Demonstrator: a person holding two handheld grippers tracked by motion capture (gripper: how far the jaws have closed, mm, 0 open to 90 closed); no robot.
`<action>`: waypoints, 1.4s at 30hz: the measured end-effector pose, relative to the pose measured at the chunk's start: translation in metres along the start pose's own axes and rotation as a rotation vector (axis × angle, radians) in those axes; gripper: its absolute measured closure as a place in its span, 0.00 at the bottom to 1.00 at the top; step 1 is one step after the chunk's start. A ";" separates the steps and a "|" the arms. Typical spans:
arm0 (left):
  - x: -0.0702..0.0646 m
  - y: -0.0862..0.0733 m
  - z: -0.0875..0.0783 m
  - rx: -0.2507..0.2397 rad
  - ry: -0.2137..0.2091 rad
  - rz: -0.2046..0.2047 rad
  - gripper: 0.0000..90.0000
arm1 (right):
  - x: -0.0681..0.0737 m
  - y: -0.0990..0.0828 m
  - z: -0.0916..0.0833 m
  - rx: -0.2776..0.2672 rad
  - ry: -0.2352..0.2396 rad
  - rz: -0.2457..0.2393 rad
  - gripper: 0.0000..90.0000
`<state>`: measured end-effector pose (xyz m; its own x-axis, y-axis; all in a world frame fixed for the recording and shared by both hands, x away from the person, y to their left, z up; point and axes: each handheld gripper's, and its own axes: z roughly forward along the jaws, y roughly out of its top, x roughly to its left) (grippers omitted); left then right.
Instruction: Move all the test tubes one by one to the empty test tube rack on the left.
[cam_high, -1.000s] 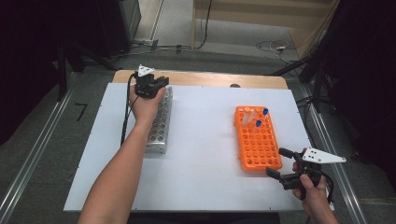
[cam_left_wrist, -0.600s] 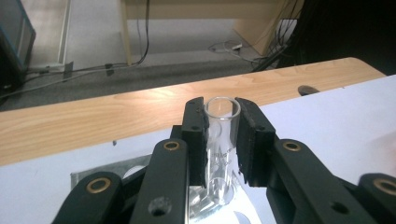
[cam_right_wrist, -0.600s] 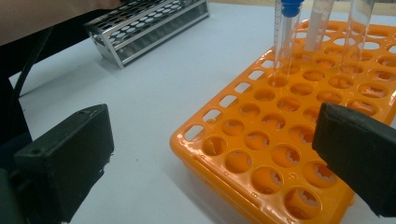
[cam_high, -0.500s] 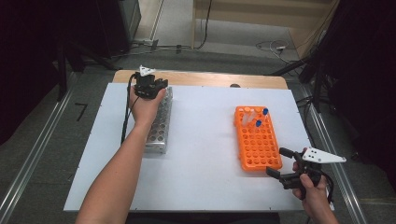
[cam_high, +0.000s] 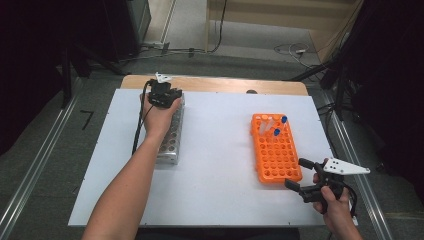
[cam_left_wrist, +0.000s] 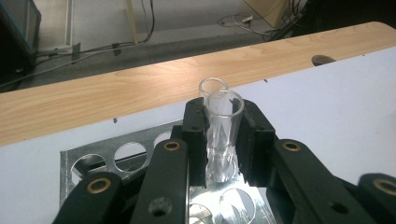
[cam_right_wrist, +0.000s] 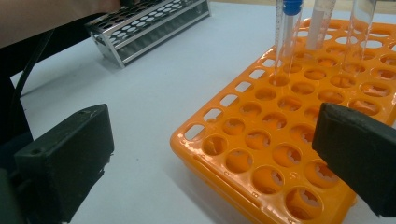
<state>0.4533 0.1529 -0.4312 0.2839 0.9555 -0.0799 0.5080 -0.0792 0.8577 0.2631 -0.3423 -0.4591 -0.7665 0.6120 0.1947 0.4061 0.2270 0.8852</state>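
Your left gripper (cam_high: 162, 95) sits at approx 11 o'clock on the table (cam_high: 220, 170), over the far end of the metal rack (cam_high: 171, 135). Its fingers (cam_left_wrist: 195, 126) pinch a clear tube (cam_left_wrist: 223, 135), open at the top, no cap. The tube stands upright w/ its bottom at the rack's top plate, right by a hole; can't tell if it's seated in one. A 2nd clear tube (cam_left_wrist: 212, 85) stands just behind it, rim touching or nearly so. The wood edge of the table (cam_left_wrist: 116, 93) runs across beyond the rack.

Your right gripper (cam_high: 304, 176) is at approx 4 o'clock, just off the near right corner of the orange rack (cam_high: 276, 155), not touching it. Its fingers (cam_right_wrist: 65, 158) are spread wide w/ nothing between them; in the right gripper view the rack's near corner lies between them.

The orange rack sits right of center, long side running 12 to 6. At its far end stand a few tubes: two w/ blue caps (cam_high: 283, 120), plus clear ones beside them. The nearest blue-capped tube (cam_right_wrist: 287, 37) is upright in its hole. The rest of the holes look empty. The metal rack lies well apart from the orange one, over at 9–10 o'clock.
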 end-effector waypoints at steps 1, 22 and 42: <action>0.000 0.000 0.000 0.006 -0.004 -0.002 0.84 | 0.000 0.000 0.000 0.000 0.000 0.000 0.00; -0.010 0.004 -0.032 -0.086 -0.153 -0.038 0.12 | -0.003 0.006 0.002 -0.016 -0.013 0.008 0.00; -0.037 -0.028 -0.109 -0.173 -0.268 0.013 0.00 | -0.005 0.034 0.014 -0.023 -0.051 -0.004 0.00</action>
<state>0.3395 0.1510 -0.3968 0.5051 0.8443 -0.1791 0.3631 -0.0196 0.9315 0.2874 -0.3275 -0.4359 -0.7413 0.6492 0.1702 0.3913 0.2121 0.8955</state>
